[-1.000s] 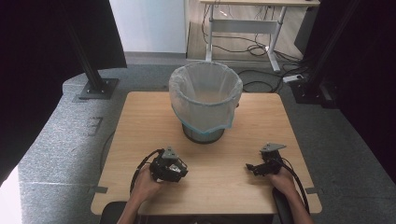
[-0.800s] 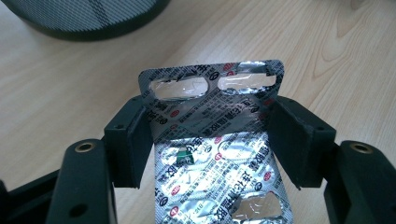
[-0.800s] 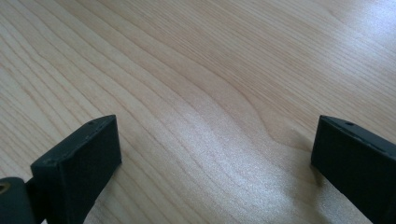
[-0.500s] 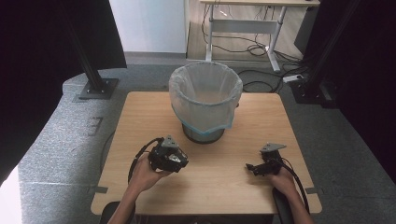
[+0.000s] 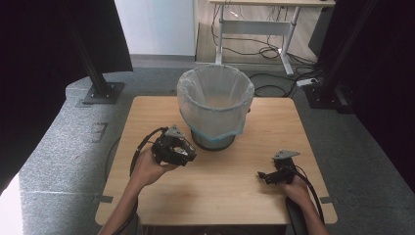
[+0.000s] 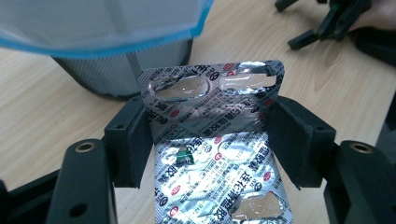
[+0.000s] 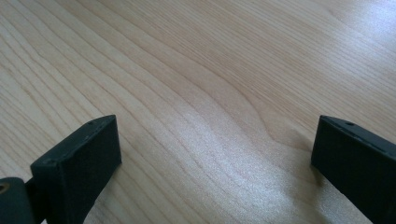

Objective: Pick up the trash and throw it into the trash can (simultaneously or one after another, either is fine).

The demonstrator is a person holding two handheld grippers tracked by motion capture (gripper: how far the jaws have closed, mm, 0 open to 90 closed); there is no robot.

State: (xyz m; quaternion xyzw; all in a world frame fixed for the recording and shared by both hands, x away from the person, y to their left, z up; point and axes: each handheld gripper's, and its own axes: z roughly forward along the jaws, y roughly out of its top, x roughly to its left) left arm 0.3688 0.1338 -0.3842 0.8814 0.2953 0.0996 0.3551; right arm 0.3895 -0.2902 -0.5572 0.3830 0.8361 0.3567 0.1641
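The left gripper (image 6: 210, 135) was clamped on the side edges of a foil blister pack (image 6: 215, 154), raised beside the bin (image 5: 215, 105); the pack looked light, thin, bendable, so edges suited, while the right gripper (image 7: 215, 158) stood open.

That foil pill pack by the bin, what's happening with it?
A person's left gripper is clamped on a silver blister pack, held above the wooden table beside the lined mesh bin, most likely to drop it in. The right gripper rests open and empty over the table.
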